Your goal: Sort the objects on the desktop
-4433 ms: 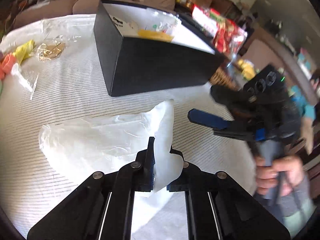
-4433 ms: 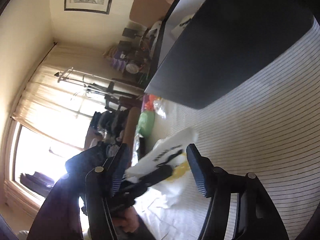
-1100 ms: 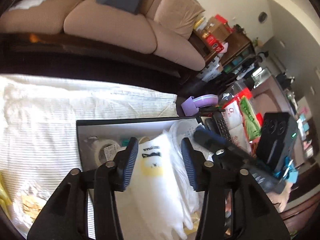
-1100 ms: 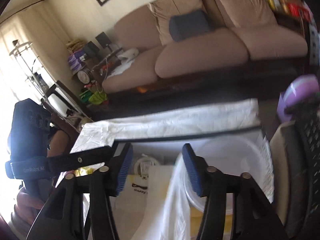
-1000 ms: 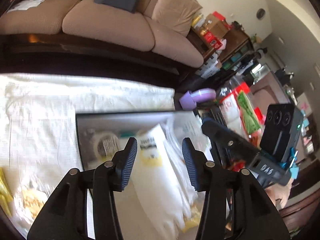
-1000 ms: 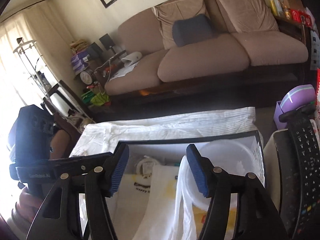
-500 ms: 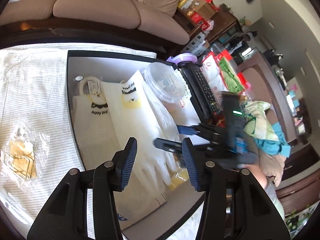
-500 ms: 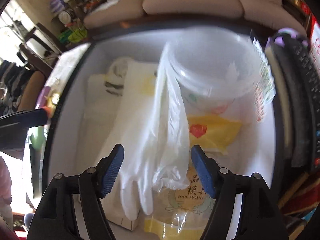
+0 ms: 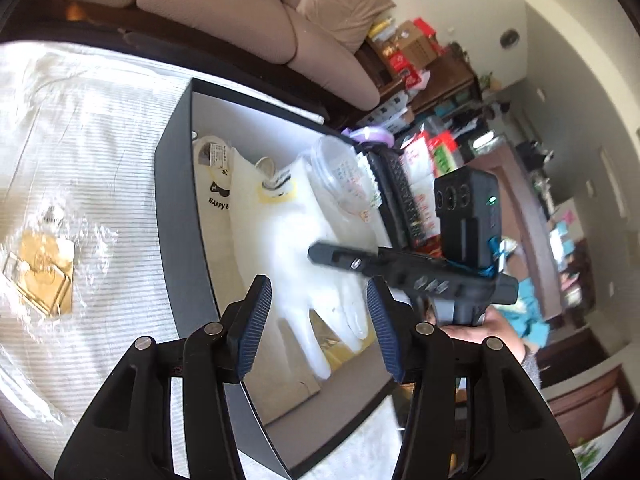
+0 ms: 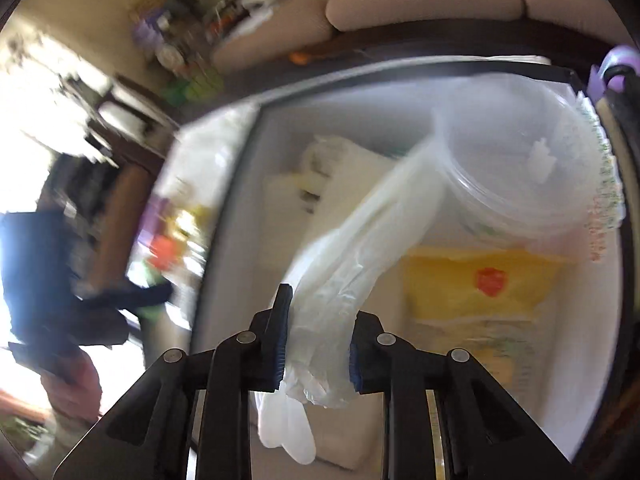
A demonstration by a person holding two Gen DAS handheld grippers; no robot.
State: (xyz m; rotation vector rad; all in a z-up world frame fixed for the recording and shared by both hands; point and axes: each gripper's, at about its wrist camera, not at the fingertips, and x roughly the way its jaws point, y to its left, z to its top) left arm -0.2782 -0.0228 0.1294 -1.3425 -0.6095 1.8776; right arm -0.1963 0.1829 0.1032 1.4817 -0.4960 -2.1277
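Note:
A white plastic glove (image 9: 304, 240) lies lengthwise in the black box (image 9: 180, 208) with the white inside. In the right wrist view the glove (image 10: 348, 264) is bunched between the blue pads of my right gripper (image 10: 316, 344). That gripper's jaws are closing and press on it, low inside the box (image 10: 240, 184). The left wrist view shows the right gripper (image 9: 324, 256) from the side, over the glove's middle. My left gripper (image 9: 318, 324) hovers above the box's near end, jaws opening a little, holding nothing.
Also in the box are a clear round tub (image 10: 520, 152), a yellow packet (image 10: 480, 280) and white printed bags (image 9: 216, 196). A gold packet in clear wrap (image 9: 40, 268) lies on the striped cloth (image 9: 100, 140) left of the box. A black remote (image 9: 400, 200) lies to the box's right.
My right gripper has dropped into the box and closed on the glove. The left gripper has drawn back towards the box's near end and stays empty.

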